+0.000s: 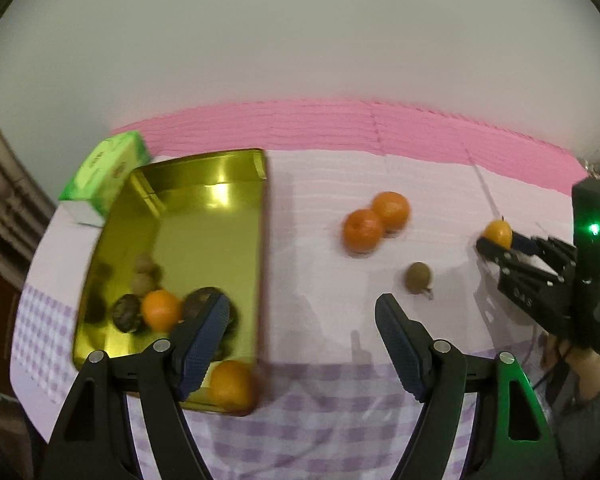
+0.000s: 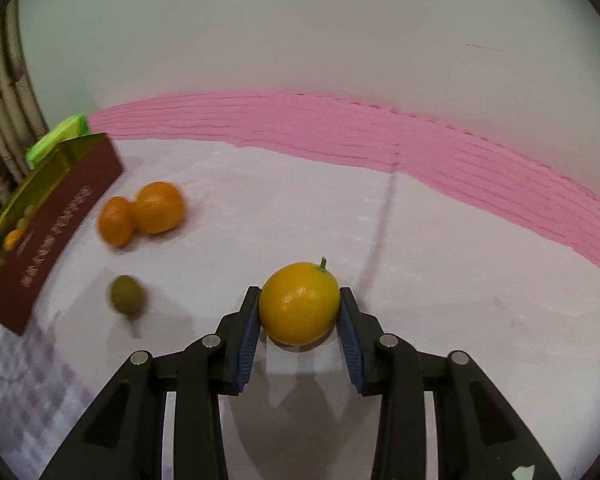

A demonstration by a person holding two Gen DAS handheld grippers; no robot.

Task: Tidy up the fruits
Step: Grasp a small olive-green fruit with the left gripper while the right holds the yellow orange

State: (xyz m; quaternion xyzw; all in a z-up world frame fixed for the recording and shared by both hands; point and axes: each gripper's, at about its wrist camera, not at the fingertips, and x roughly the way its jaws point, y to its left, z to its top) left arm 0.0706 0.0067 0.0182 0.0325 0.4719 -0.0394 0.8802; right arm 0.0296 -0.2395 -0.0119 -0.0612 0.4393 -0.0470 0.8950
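Note:
A gold tin box point(image 1: 204, 216) with dark red outer walls point(image 2: 60, 216) holds several fruits: oranges, dark round fruits and small brownish ones. My left gripper point(image 1: 300, 344) is open and empty above the box's right edge. My right gripper point(image 2: 299, 312) is shut on a yellow-orange citrus point(image 2: 299, 303) resting on the tablecloth; it also shows in the left wrist view point(image 1: 498, 233). Two oranges point(image 1: 374, 220) point(image 2: 142, 212) lie together on the cloth. A small greenish-brown fruit point(image 1: 419, 277) point(image 2: 127, 294) lies between them and the right gripper.
A green carton point(image 1: 104, 172) stands behind the box at the back left. A pink mat point(image 1: 340, 128) runs along the table's far edge against a white wall. The cloth point(image 1: 300, 412) is purple-checked near the front.

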